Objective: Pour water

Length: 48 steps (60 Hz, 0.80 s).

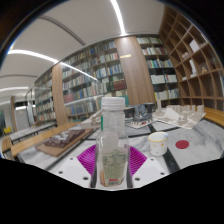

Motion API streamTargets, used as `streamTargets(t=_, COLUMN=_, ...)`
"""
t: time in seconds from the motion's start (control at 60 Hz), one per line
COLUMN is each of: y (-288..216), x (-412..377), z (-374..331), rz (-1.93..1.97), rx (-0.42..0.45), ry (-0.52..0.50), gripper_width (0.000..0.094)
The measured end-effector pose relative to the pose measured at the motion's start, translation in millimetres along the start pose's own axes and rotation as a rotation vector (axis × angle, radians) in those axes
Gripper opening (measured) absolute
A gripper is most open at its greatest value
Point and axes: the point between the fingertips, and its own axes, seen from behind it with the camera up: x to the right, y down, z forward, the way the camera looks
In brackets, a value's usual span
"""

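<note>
A clear plastic water bottle [113, 140] with a white cap and a pale label stands upright between my gripper's [113, 172] fingers. The magenta pads [88, 159] press against both of its sides, so the gripper is shut on the bottle. The bottle appears lifted, its base hidden low between the fingers. A small white cup [158, 143] stands on the table just beyond the fingers, to the right of the bottle.
A pale table [180, 158] stretches ahead, with a red spot [181, 144] right of the cup. Wooden benches [45, 142] stand to the left. Tall bookshelves [90, 85] fill the background, and a wooden shelf wall [195, 55] rises at right.
</note>
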Motion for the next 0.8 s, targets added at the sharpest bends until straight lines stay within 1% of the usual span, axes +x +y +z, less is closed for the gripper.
streamTargets(t=0.05, y=-29.0, x=-5.5, z=13.7, rz=0.118, rx=0.041, ry=-0.035, gripper_width=0.0404)
streamTargets(t=0.133, y=-79.5, x=-9.2, z=36.9, rz=0.363, rx=0.092, ry=-0.122, gripper_width=0.0402)
streamTargets(t=0.267, y=-145.3, x=-4.3, z=75.9, rz=0.859, rx=0.148, ry=-0.320, gripper_width=0.0403)
streamTargets(t=0.333, y=-164.6, x=6.8, z=95.6, rz=1.119, rx=0.163, ry=-0.411, gripper_width=0.0400)
streamTargets(t=0.367, y=-167.1, x=21.1, z=108.3, rz=1.236, rx=0.174, ry=-0.442, gripper_width=0.0399)
streamTargets(t=0.45, y=-168.1, x=46.7, z=123.2, rz=1.491, rx=0.181, ry=-0.476, gripper_width=0.0396)
streamTargets(t=0.467, y=-160.4, x=52.0, z=139.7, rz=1.528, rx=0.186, ry=-0.475, gripper_width=0.0399)
streamTargets(t=0.5, y=-153.6, x=62.6, z=147.0, rz=1.616, rx=0.187, ry=-0.488, gripper_width=0.0400)
streamTargets(t=0.533, y=-149.4, x=73.7, z=140.8, rz=1.708, rx=0.186, ry=-0.498, gripper_width=0.0399)
streamTargets(t=0.633, y=-115.6, x=94.7, z=168.2, rz=1.912, rx=0.191, ry=-0.489, gripper_width=0.0401)
streamTargets(t=0.65, y=-111.6, x=98.6, z=155.4, rz=1.942, rx=0.187, ry=-0.485, gripper_width=0.0401)
streamTargets(t=0.7, y=-95.0, x=107.0, z=156.6, rz=2.002, rx=0.194, ry=-0.463, gripper_width=0.0400)
streamTargets(t=0.717, y=-93.4, x=109.7, z=157.4, rz=2.017, rx=0.194, ry=-0.460, gripper_width=0.0400)
streamTargets(t=0.733, y=-92.5, x=108.1, z=173.4, rz=2.021, rx=0.197, ry=-0.449, gripper_width=0.0400)
streamTargets(t=0.783, y=-84.6, x=109.0, z=173.2, rz=2.034, rx=0.188, ry=-0.435, gripper_width=0.0401)
streamTargets(t=0.8, y=-81.6, x=109.7, z=158.1, rz=2.038, rx=0.180, ry=-0.439, gripper_width=0.0401)
